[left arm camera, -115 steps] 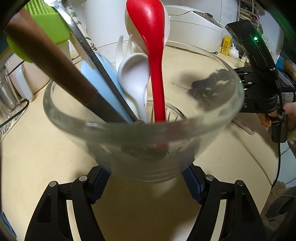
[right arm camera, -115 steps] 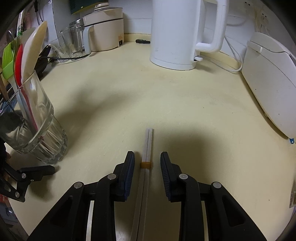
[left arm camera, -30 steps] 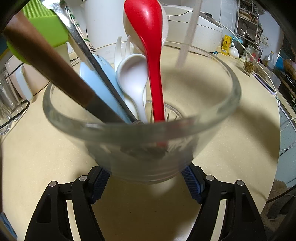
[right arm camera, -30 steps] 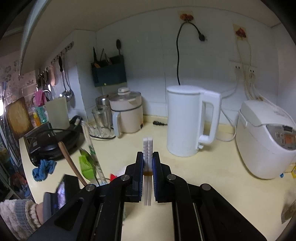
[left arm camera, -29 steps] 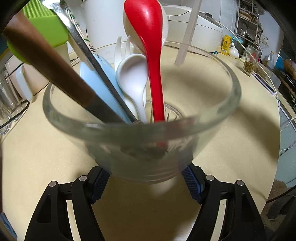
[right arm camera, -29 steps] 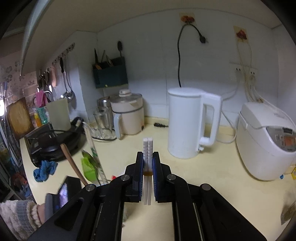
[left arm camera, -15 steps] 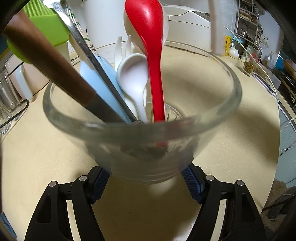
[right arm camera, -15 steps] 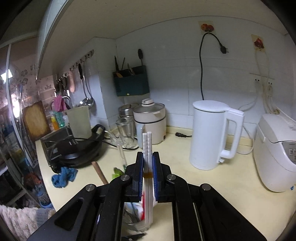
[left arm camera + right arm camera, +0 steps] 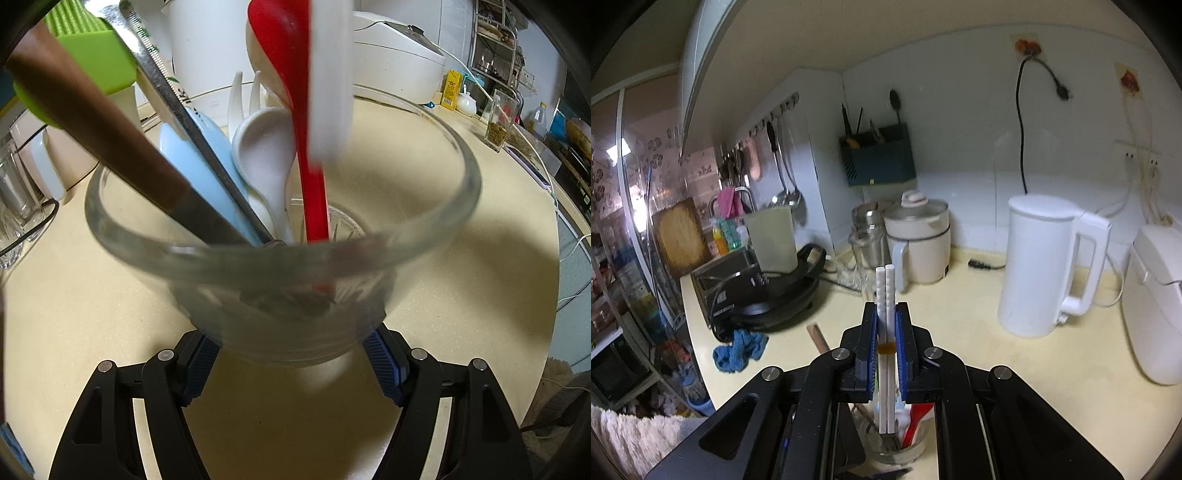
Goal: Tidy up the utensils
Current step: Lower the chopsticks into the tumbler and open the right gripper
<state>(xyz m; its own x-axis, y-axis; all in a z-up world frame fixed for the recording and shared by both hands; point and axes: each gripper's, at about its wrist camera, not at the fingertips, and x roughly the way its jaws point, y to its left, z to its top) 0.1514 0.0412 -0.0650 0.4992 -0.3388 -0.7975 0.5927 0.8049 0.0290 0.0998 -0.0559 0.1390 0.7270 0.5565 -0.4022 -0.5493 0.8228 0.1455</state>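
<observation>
Chopsticks above the glass
Right gripper [image 9: 886, 347] clamps white chopsticks [image 9: 886, 295] upright over the glass [image 9: 280, 258]; left gripper [image 9: 291, 365] grips its base.

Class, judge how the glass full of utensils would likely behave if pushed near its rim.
The glass is probably top-heavy: the red spoon and wooden handle lean well above its rim. Clear glass: likely fragile, slippery. The left claw steadies its base.

The clear glass [image 9: 280, 254] is showing a red spoon [image 9: 295, 74], a white spoon [image 9: 264, 147], a pale blue spatula [image 9: 199, 155], a brown handle [image 9: 92, 110] and a lime-green brush [image 9: 88, 51], while white chopsticks [image 9: 886, 295] are wearing an amber band on the cream counter [image 9: 480, 206].
</observation>
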